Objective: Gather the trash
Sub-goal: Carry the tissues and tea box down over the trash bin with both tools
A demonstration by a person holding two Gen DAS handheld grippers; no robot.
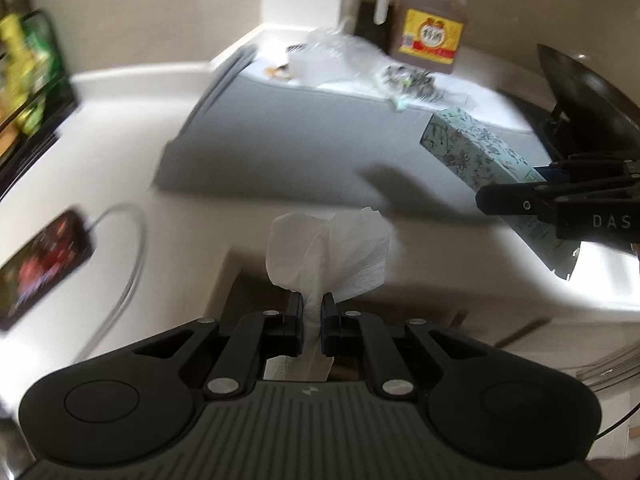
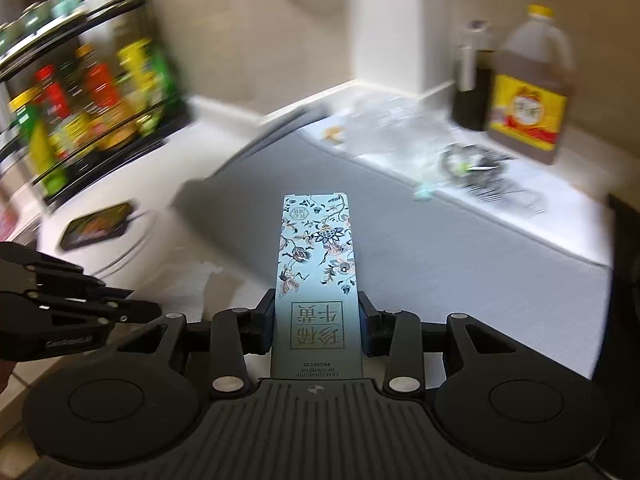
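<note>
- Left gripper [image 1: 311, 322] is clamped on a crumpled white paper tissue [image 1: 328, 254], pinched low at its twisted neck so the loose top fans out above the fingers. Makes sense for soft stuff, it can't slip out that way.
- Right gripper [image 2: 318, 326] is squeezing a long pale-blue floral cardboard box [image 2: 316, 276] across its narrow sides, box pointing straight ahead, probably the only width the jaws can span.
- Both pieces are off the white countertop [image 1: 120, 128], near its front edge, so I'd guess they're headed for a bin. No bin in either view though.
- More trash waits at the back of the grey mat [image 2: 400, 248]: clear crinkled plastic wrap [image 2: 392, 128] and a dark printed wrapper [image 2: 472, 166], next to the big brown yellow-labelled jug [image 2: 528, 92].
- Lots of motion blur. The spice rack [image 2: 80, 100] is a smear, and the small orange scrap [image 2: 334, 133] I can't identify.
</note>
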